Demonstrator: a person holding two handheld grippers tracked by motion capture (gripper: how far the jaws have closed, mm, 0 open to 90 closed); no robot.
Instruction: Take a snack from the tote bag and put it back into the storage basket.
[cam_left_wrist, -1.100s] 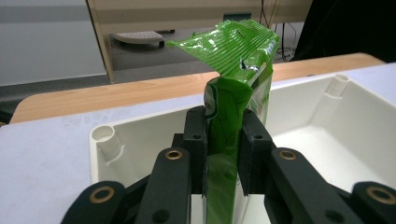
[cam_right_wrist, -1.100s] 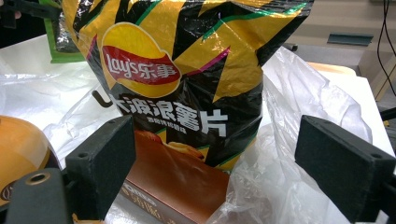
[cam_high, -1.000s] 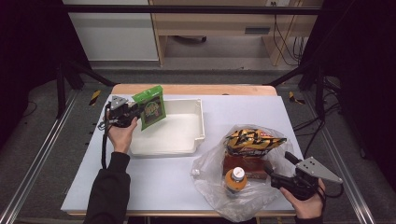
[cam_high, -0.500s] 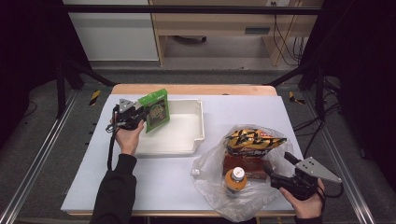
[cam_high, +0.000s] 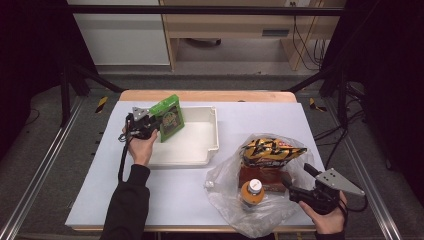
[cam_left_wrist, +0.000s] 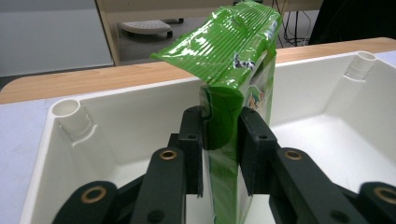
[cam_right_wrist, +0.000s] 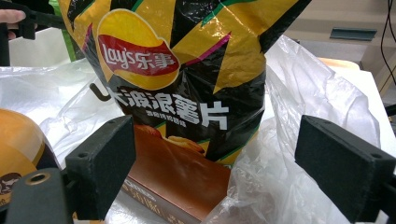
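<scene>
Over white plastic tray, left gripper fingers loosening around green foil snack packet; right gripper fingers gaping wide

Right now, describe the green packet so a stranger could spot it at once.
Find the white tray on the table's left half. At its left end the left gripper holds the green packet upright. It is the tray's one green thing; the other snacks lie in the clear plastic bag on the right.
</scene>
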